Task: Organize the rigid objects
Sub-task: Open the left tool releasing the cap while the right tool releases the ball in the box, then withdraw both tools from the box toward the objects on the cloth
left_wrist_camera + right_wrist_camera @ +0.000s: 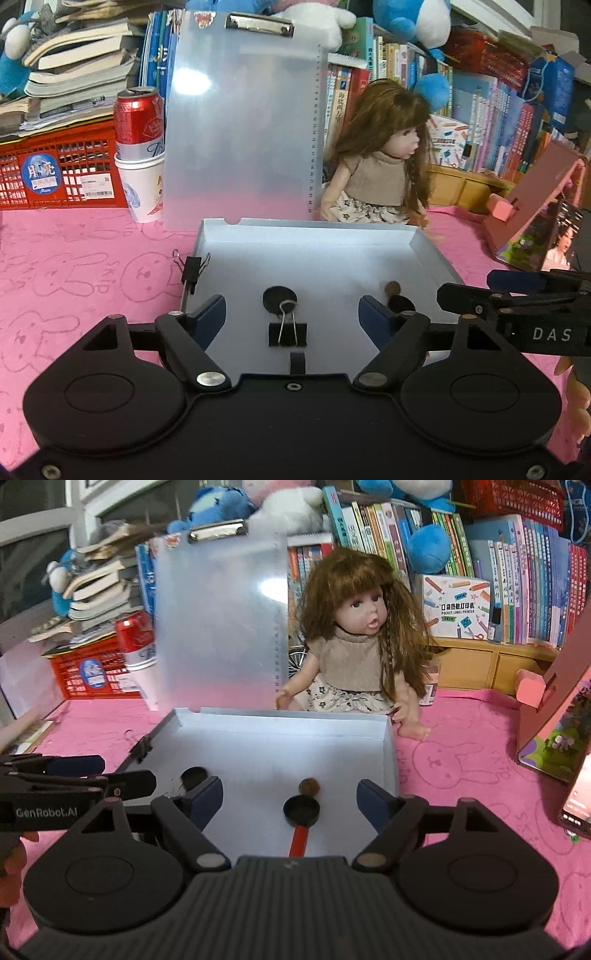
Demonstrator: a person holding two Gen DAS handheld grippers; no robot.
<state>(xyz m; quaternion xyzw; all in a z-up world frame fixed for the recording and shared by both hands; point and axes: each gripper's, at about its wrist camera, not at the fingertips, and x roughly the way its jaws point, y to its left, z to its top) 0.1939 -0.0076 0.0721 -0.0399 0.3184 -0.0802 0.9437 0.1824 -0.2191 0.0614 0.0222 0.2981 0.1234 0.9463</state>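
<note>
Here both the left claw (291,310) and right claw (290,799) gape empty, hiding the tray's (325,227) near edge.

Left gripper (291,314): jaws spread wide, nothing between the pads, angled downward.
Right gripper (290,799): jaws equally wide, empty, tilted downward just beside the left.
Hand (576,391): fingers visible at the right gripper's handle.

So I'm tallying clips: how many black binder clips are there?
2: one black binder clip lies inside the white tray; another grips its left wall. Others may be hidden.
</note>
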